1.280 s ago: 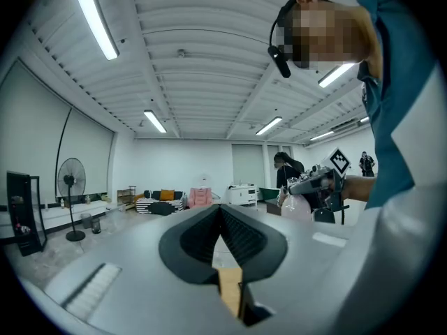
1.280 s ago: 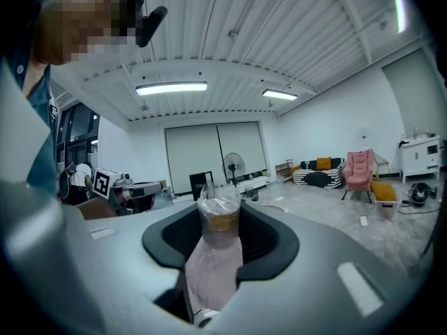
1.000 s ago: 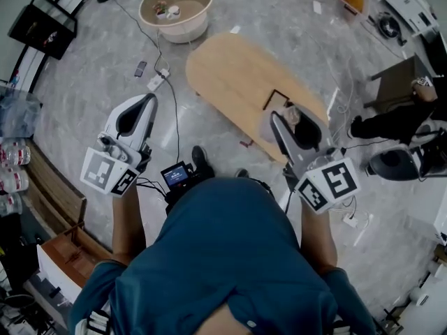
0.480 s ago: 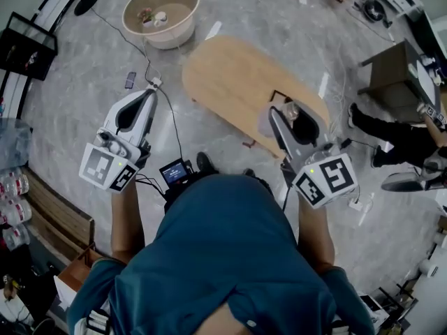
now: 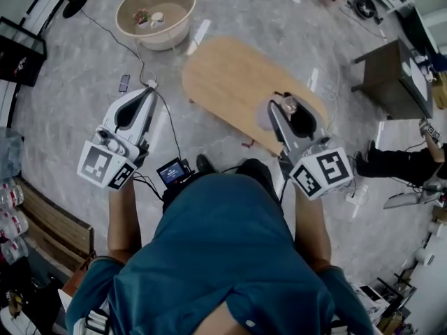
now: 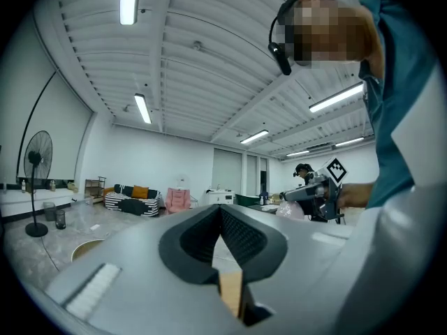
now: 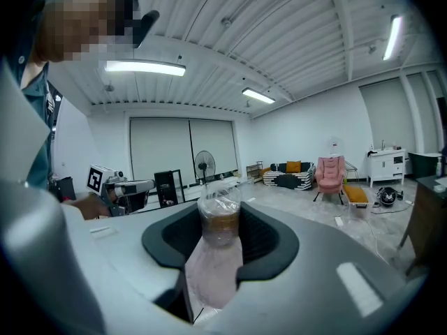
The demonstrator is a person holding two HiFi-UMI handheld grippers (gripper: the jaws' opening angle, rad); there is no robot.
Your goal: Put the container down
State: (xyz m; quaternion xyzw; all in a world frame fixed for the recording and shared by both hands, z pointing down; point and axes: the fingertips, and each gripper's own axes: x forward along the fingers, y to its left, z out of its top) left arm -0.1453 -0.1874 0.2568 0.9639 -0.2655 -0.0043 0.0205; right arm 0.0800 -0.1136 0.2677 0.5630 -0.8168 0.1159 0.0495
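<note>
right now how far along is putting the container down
Done: the right gripper has the container clamped between its jaws, over the near end of the wooden table. In hand: it looks held clear of the tabletop. Left: lower it onto the wood and open the jaws. The left gripper is shut, empty.

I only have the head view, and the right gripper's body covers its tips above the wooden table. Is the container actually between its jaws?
Observer: Yes. In the right gripper view the right gripper is clamped on the container, which is clear with brownish contents.
Operator: And the left one, is it carrying anything?
Observer: No. The left gripper view shows the left gripper with its jaws together and nothing between them.
</note>
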